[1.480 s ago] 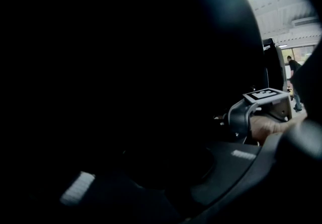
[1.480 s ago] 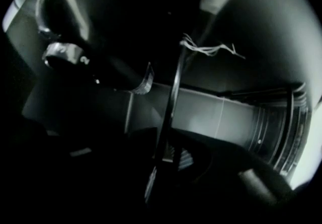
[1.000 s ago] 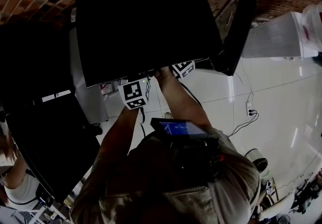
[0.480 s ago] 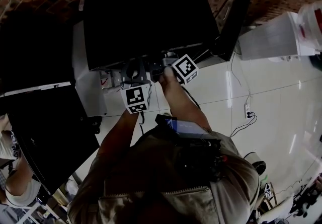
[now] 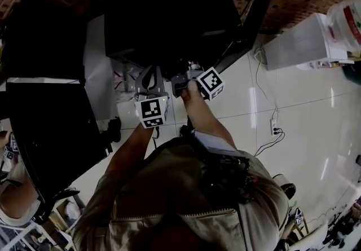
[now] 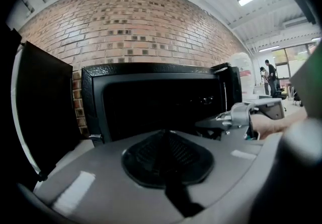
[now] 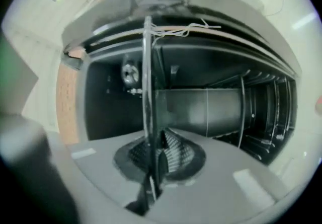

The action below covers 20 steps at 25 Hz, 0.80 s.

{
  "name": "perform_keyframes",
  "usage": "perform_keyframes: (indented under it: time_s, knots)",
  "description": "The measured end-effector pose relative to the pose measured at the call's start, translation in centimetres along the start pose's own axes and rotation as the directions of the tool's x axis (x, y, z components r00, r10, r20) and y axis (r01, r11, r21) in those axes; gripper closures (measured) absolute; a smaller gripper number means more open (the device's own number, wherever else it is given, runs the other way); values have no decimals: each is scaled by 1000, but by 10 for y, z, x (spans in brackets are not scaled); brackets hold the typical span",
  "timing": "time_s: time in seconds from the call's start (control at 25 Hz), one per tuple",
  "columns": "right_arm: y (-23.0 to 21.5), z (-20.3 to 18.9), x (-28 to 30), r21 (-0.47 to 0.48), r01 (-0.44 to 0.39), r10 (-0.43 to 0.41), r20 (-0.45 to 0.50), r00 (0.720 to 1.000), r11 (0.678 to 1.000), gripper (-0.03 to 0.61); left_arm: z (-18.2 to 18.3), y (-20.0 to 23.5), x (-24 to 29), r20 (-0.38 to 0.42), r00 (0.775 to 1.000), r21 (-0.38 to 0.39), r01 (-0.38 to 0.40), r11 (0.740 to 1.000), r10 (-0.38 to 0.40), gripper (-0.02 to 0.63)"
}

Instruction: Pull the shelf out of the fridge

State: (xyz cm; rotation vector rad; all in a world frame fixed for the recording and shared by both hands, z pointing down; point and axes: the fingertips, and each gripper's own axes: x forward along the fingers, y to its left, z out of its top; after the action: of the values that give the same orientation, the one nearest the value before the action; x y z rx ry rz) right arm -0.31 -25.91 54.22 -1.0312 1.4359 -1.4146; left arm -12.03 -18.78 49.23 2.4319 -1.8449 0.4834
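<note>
The black fridge (image 5: 169,13) stands open, its door (image 5: 255,13) swung out to the right. In the right gripper view the shelf (image 7: 146,82) shows edge-on as a thin plate that runs from the fridge's dark inside (image 7: 201,107) down between the jaws. My right gripper (image 7: 151,160) is shut on the shelf's front edge. In the head view this gripper (image 5: 179,82) sits just before the fridge's opening, and the shelf is too dark to make out. My left gripper (image 5: 148,75) hangs beside it, shut with nothing between its pads (image 6: 166,142).
A large black cabinet (image 5: 51,131) stands at the left. A white water dispenser (image 5: 304,41) is at the right by the brick wall (image 6: 126,21). A power strip with a cable (image 5: 272,126) lies on the glossy floor. Another person's arm (image 5: 11,193) shows at the lower left.
Both grippers have come back from under the fridge's front edge toward the person, and the right one brings the shelf out with it. The head view has shifted as well.
</note>
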Motion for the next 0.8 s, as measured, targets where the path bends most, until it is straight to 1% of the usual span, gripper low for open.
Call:
perform_keyframes:
  time_s: [0.16, 0.24, 0.48, 0.64, 0.8]
  knots:
    - [7, -5, -26, 6, -6, 6, 7, 1000, 1000, 568, -2, -4, -23, 8, 1000, -12, -7, 1000, 7, 607]
    - [11, -8, -39, 17, -7, 7, 14, 1000, 1000, 568, 1, -8, -37, 25, 1000, -23, -2, 1000, 3, 607]
    - [20, -15, -84, 10, -4, 4, 21, 1000, 1000, 568, 6, -24, -97, 74, 996, -52, 48, 998, -44, 607]
    - [23, -23, -116, 9, -2, 2, 28, 1000, 1000, 568, 7, -25, -134, 103, 993, -72, 65, 995, -58, 607]
    - [33, -32, -148, 20, -4, 3, 44, 999, 1000, 568, 12, -31, -166, 143, 986, -71, 94, 993, -83, 607]
